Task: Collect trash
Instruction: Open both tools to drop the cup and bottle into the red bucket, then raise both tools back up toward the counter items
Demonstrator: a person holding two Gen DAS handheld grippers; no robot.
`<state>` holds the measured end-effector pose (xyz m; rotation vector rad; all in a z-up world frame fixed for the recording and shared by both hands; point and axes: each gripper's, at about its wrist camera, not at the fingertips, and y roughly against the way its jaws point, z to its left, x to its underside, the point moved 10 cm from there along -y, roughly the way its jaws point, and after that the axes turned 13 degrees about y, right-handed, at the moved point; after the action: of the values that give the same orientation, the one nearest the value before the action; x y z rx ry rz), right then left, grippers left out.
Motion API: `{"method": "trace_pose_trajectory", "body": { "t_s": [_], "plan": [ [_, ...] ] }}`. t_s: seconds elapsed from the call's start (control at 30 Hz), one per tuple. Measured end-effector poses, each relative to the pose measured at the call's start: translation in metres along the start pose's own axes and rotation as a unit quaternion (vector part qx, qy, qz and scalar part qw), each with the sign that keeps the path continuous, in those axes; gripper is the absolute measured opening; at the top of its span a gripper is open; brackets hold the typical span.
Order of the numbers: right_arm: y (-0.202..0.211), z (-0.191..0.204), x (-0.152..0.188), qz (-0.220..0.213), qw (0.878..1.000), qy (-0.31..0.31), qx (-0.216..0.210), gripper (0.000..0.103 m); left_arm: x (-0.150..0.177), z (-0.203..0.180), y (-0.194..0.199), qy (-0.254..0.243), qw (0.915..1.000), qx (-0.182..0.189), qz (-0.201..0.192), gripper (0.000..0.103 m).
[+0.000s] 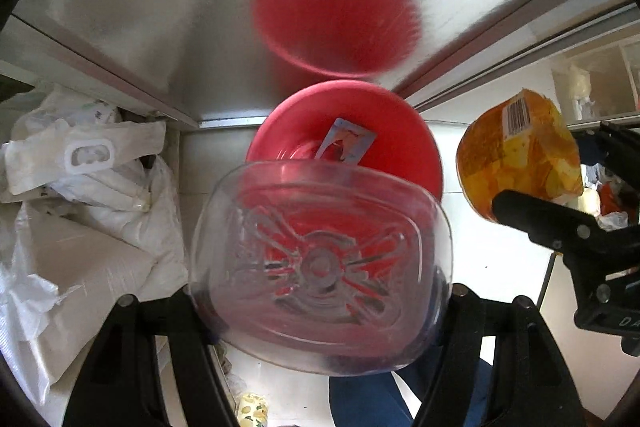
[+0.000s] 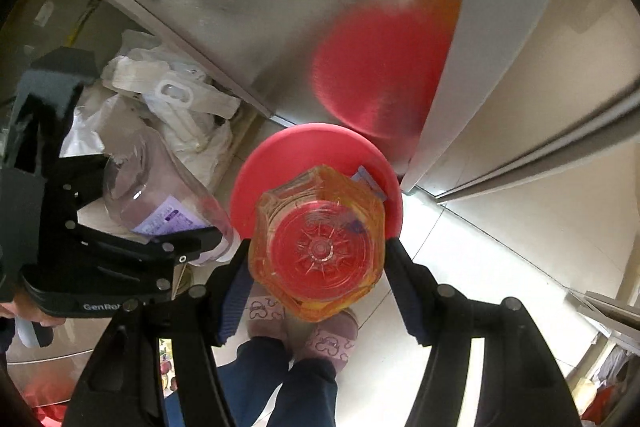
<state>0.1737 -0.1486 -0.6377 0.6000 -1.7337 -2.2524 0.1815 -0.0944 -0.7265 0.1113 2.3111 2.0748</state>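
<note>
Red bin [image 1: 400, 131] below both tongs, each gripping a plastic bottle.

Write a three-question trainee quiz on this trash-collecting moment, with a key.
1. True or false: the red bin is empty.
2. Which gripper holds the clear bottle: left or right?
3. Multiple choice: the orange bottle in the right gripper is
A. lying on the floor
B. held over the bin
C. inside the white bags

Key:
1. False: a scrap of wrapper lies in it.
2. The left gripper.
3. B
</note>
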Motion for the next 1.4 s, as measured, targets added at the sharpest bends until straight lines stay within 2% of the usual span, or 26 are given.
{"method": "trace_pose_trajectory", "body": {
  "t_s": [0.2, 0.33, 0.47, 0.57, 0.7, 0.73, 0.77, 0.87, 1.0, 1.2, 1.27, 1.4],
  "plan": [
    [-0.014, -0.004, 0.004, 0.021, 1.000, 0.003, -0.006, 0.062, -0.002, 0.002, -0.013, 0.005, 1.0000, -0.004, 0.003, 0.069],
    [-0.016, -0.006, 0.007, 0.029, 1.000, 0.010, -0.004, 0.062, -0.006, 0.008, -0.020, 0.016, 0.9998, 0.008, 0.011, 0.069],
    [-0.020, -0.008, 0.010, 0.038, 0.999, 0.006, -0.012, 0.063, -0.007, 0.014, -0.019, 0.024, 0.9996, 0.000, 0.014, 0.069],
    [-0.020, -0.008, 0.014, 0.043, 0.999, 0.011, -0.011, 0.063, -0.007, 0.014, -0.016, 0.032, 0.9993, 0.009, 0.014, 0.078],
    [-0.019, -0.007, 0.014, 0.042, 0.999, 0.020, -0.010, 0.063, -0.006, 0.016, -0.010, 0.033, 0.9994, 0.008, 0.010, 0.079],
    [-0.019, -0.008, 0.014, 0.042, 0.999, 0.020, -0.008, 0.063, -0.006, 0.015, -0.007, 0.034, 0.9993, 0.011, 0.009, 0.081],
    [-0.018, -0.008, 0.015, 0.043, 0.999, 0.020, -0.006, 0.063, -0.006, 0.016, -0.004, 0.035, 0.9993, 0.012, 0.006, 0.087],
    [-0.019, -0.006, 0.013, 0.047, 0.999, 0.017, -0.003, 0.064, -0.005, 0.018, 0.005, 0.035, 0.9994, 0.007, 0.000, 0.088],
    [-0.017, -0.002, 0.012, 0.040, 0.999, 0.016, -0.004, 0.085, 0.002, 0.022, 0.016, 0.038, 0.9992, 0.011, -0.002, 0.088],
    [-0.006, -0.001, 0.018, 0.043, 0.999, 0.006, 0.006, 0.089, 0.021, 0.027, 0.033, 0.038, 0.9992, 0.007, -0.001, 0.088],
    [0.000, 0.002, 0.020, 0.045, 0.999, 0.006, 0.007, 0.090, 0.028, 0.025, 0.042, 0.048, 0.9986, 0.022, 0.006, 0.088],
    [0.026, 0.015, 0.020, 0.044, 0.999, 0.006, 0.000, 0.090, 0.040, 0.025, 0.079, 0.067, 0.9973, 0.027, -0.004, 0.088]
  ]
}}
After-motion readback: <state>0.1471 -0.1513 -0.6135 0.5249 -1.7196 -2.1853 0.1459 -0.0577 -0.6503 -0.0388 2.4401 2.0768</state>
